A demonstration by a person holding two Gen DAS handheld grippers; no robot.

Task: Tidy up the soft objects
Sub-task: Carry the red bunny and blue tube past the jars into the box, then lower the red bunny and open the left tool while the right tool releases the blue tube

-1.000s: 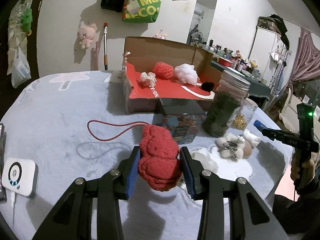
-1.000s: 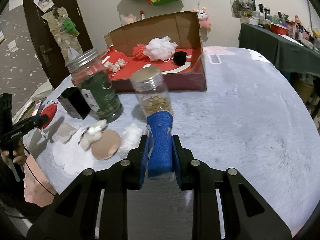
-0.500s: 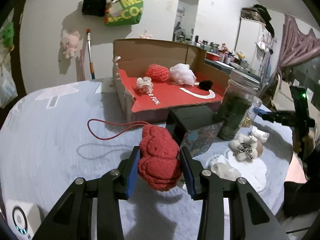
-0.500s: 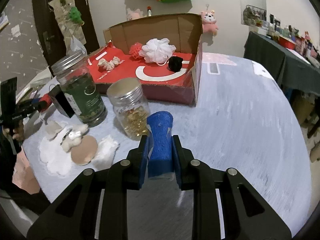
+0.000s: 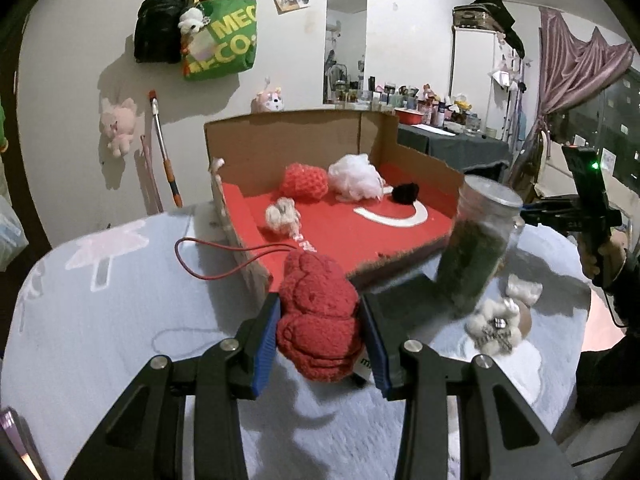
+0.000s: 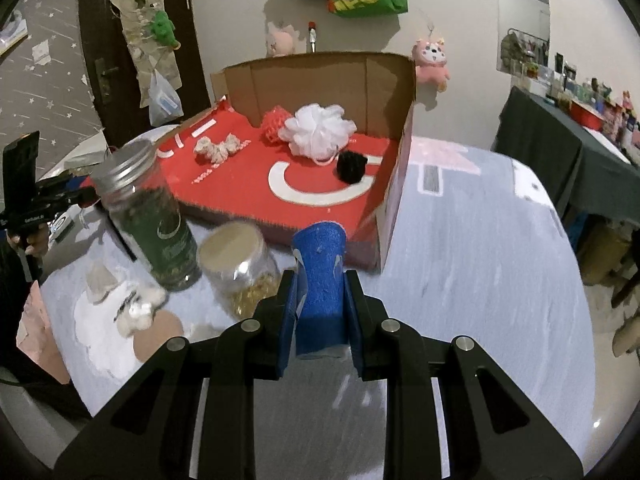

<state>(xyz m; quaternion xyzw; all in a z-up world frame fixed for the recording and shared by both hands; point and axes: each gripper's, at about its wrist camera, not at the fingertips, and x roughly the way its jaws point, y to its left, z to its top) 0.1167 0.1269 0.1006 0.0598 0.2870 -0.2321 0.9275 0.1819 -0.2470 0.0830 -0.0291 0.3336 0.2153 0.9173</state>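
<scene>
Left wrist: left tool point(image 5: 320, 332) clamps a nubbly red knitted plush point(image 5: 318, 320); right tool point(image 6: 320, 304) clamps a grainy blue foam cylinder point(image 6: 320, 276).

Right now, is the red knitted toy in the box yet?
Not yet. The red knitted toy is clamped in the left gripper, short of the cardboard box.

**Two soft things held, four in the box**

A red knitted plush point(image 5: 318, 320) and a blue sponge point(image 6: 320, 276) hang clamped upright. In the red-lined box point(image 6: 394, 200) lie a white pouf point(image 6: 318, 130), red knit ball point(image 5: 304, 182), black pompom point(image 6: 351, 166) and cream scrunchie point(image 5: 282, 214).
</scene>
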